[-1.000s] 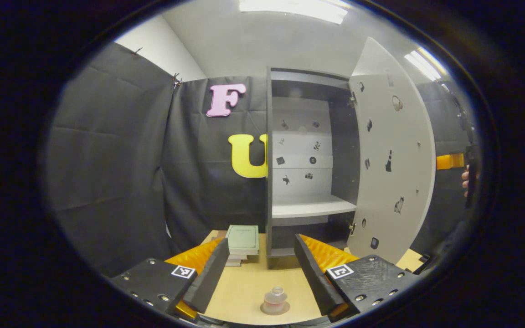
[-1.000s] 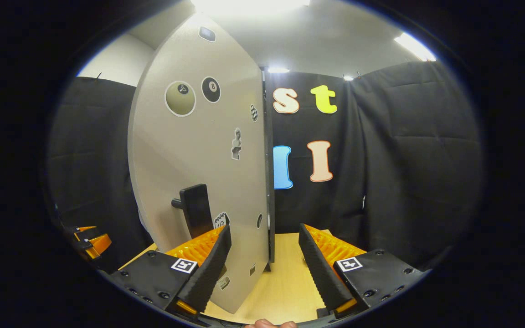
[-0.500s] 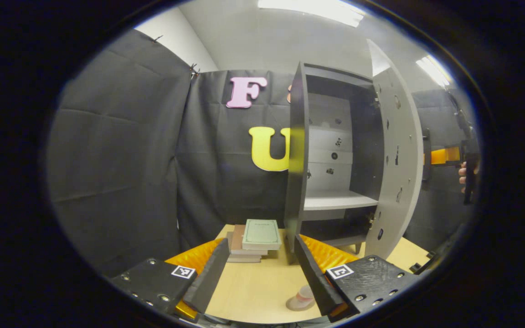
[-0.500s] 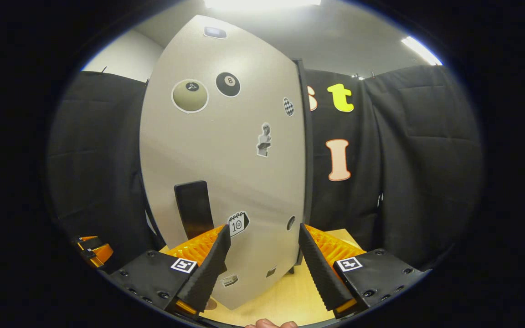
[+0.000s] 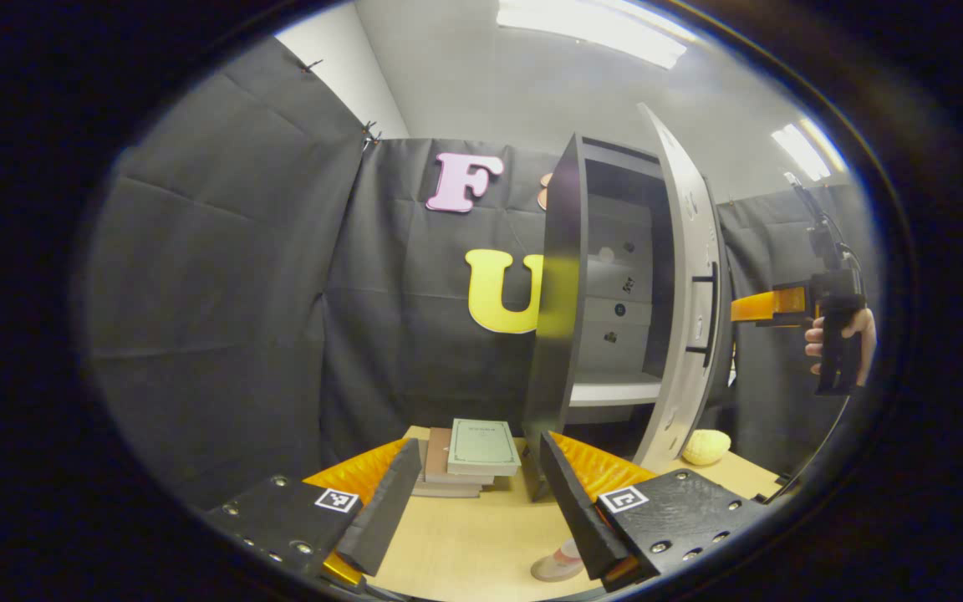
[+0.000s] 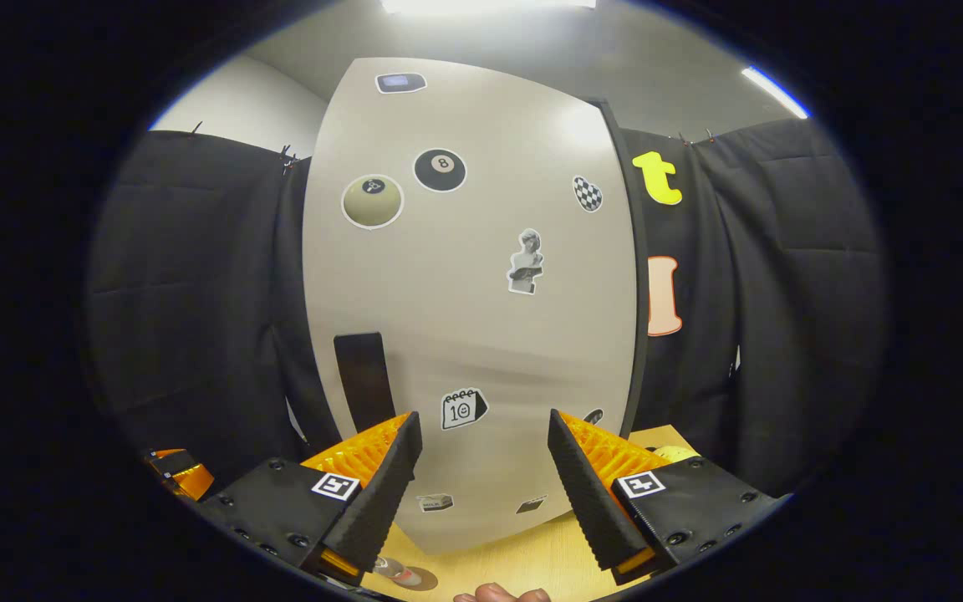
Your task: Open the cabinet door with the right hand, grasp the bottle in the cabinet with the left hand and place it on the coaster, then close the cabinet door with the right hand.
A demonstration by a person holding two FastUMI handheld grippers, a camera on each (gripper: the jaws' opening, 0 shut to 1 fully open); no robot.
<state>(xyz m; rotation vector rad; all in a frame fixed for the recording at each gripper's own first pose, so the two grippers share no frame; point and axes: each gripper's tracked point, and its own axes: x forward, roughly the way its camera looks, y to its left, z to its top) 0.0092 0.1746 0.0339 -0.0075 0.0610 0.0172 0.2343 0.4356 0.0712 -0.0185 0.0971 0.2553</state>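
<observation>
Left gripper view: left gripper is wide open w/ nothing between its fingers, above the table. The bottle stands on the coaster, partly behind the right-side finger. The cabinet door is nearly closed; books lie near the cabinet.

Right gripper view: right gripper is also wide open and empty, in front of the door, handle at left.
</observation>
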